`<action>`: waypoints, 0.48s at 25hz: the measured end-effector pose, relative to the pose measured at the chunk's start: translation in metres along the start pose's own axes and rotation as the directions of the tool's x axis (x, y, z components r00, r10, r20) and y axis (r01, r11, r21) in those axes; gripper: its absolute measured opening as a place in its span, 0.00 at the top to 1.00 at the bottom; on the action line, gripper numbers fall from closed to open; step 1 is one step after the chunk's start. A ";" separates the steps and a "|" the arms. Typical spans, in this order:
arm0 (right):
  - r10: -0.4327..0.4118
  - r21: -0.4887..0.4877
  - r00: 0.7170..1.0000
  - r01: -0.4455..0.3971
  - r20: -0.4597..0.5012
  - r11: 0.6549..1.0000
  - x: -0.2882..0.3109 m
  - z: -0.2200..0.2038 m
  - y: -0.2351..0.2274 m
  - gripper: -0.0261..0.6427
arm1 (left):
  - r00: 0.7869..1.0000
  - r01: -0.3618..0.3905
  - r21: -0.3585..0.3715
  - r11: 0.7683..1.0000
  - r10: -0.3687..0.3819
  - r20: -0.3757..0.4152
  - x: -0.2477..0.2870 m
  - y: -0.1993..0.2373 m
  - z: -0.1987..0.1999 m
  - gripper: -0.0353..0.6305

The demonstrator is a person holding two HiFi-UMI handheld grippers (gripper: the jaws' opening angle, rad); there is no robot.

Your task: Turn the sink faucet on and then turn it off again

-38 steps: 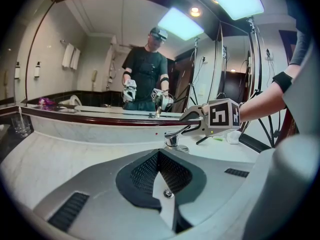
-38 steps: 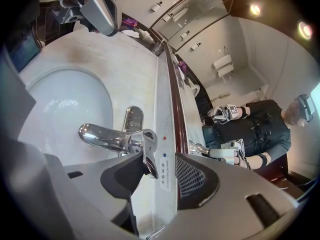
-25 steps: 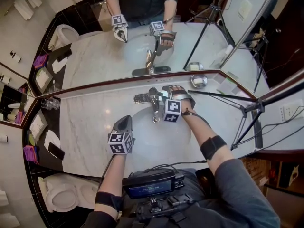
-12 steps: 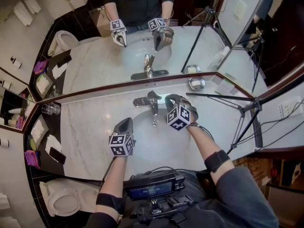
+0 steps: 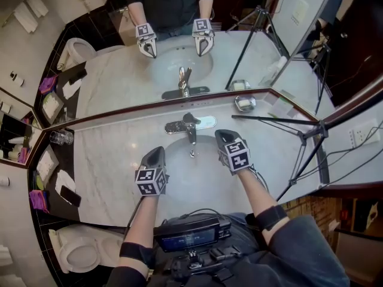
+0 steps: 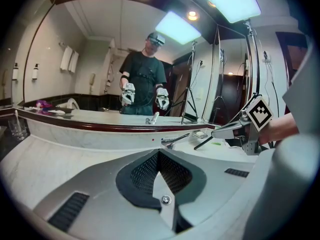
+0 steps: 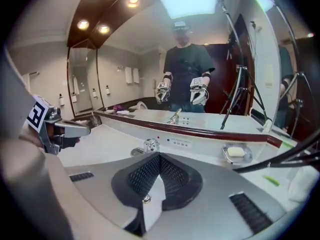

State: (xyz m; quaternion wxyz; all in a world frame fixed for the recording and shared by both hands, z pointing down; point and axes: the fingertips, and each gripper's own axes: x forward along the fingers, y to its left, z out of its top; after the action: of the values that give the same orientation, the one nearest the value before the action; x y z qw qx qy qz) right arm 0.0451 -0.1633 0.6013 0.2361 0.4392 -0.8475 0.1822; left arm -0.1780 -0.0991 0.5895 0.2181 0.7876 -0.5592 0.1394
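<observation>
Tongs (image 5: 157, 152) (image 5: 222, 135), both closed, over sink (image 5: 192, 173)

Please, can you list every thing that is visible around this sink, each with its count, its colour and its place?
faucet: one, chrome, at the basin's back edge
basin: one, white, set in the countertop
countertop: one, pale marble, below the mirror
mirror: one, along the wall behind the counter
soap dish: one, silver, right of the faucet, holding white soap
glass: one, clear, far left of the counter
tripod: one, black, at the counter's right end
toilet: one, white, lower left
left gripper: one, grey, shut and empty, over the basin's left
right gripper: one, grey, shut and empty, over the basin's right
</observation>
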 end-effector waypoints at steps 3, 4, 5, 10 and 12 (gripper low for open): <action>0.011 0.087 1.000 -0.012 0.012 0.996 -0.006 -0.013 -0.001 0.93 | 1.000 0.001 0.007 1.000 -0.001 0.006 0.000 -0.002 0.002 0.94; 0.015 0.104 1.000 -0.016 0.014 0.994 -0.008 -0.015 -0.001 0.93 | 1.000 0.000 0.012 1.000 0.000 0.011 -0.001 -0.001 0.003 0.94; 0.018 0.119 1.000 -0.020 0.016 0.993 -0.010 -0.018 0.000 0.93 | 1.000 -0.002 0.014 1.000 0.002 0.017 -0.002 -0.001 0.005 0.94; 0.037 0.182 0.999 -0.041 0.030 0.982 -0.015 -0.023 -0.001 0.93 | 1.000 -0.008 0.013 1.000 0.008 0.029 -0.005 0.002 0.010 0.94; 0.039 0.187 0.999 -0.044 0.030 0.981 -0.016 -0.024 -0.001 0.93 | 0.999 -0.018 0.002 1.000 0.017 0.035 -0.006 0.004 0.010 0.94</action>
State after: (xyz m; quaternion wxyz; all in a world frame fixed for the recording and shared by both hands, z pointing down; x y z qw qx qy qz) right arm 0.0597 -0.1413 0.6121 0.1788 0.4440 -0.8385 0.2604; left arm -0.1839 -0.1008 0.5787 0.2062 0.7852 -0.5697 0.1283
